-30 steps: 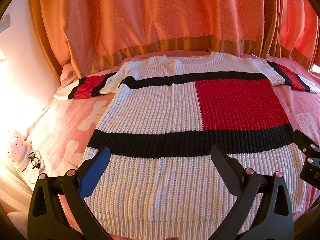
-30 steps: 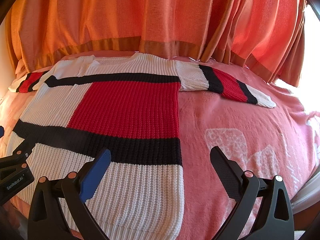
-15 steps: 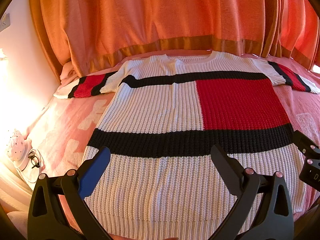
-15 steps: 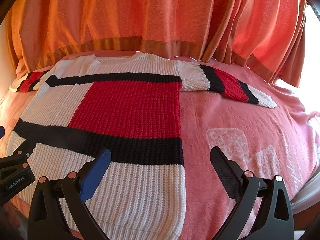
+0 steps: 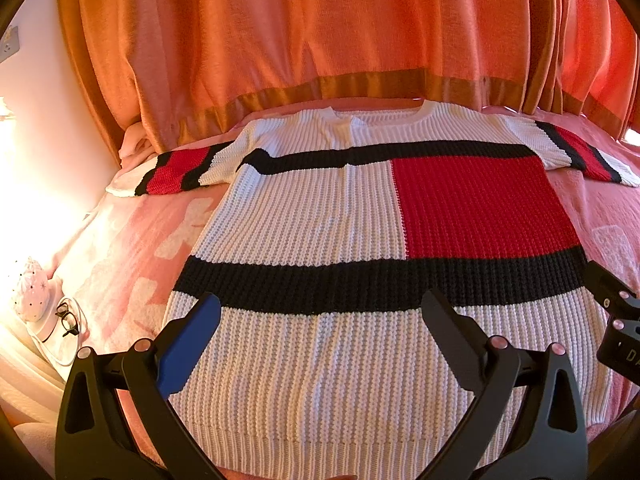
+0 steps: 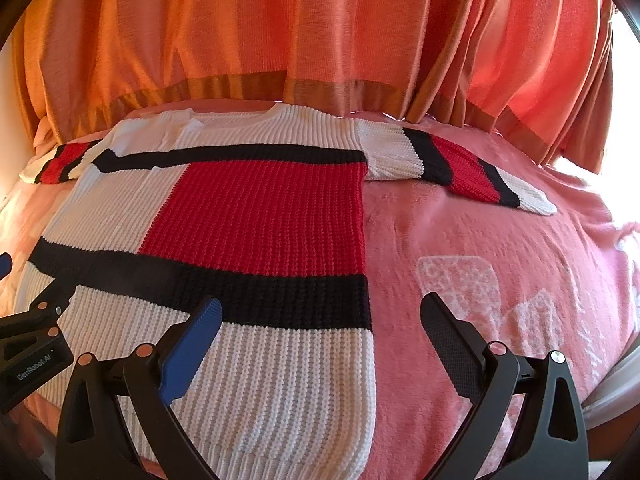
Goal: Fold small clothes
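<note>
Your left hand-held gripper (image 5: 320, 336) and right hand-held gripper (image 6: 320, 336) both hover wide open, holding nothing. Your sweater (image 5: 360, 248) lies flat on the bed (image 6: 500, 248), hem at the near edge, sleeves spread; no fold is made yet.

Warm sidelight, edge glare, fisheye warp

An orange curtain (image 5: 320, 32) hangs behind a pink blanket (image 6: 480, 240) with pale patterns, and black glasses (image 5: 67, 320) lie beside a white dotted object (image 5: 30, 288) at the left.
</note>
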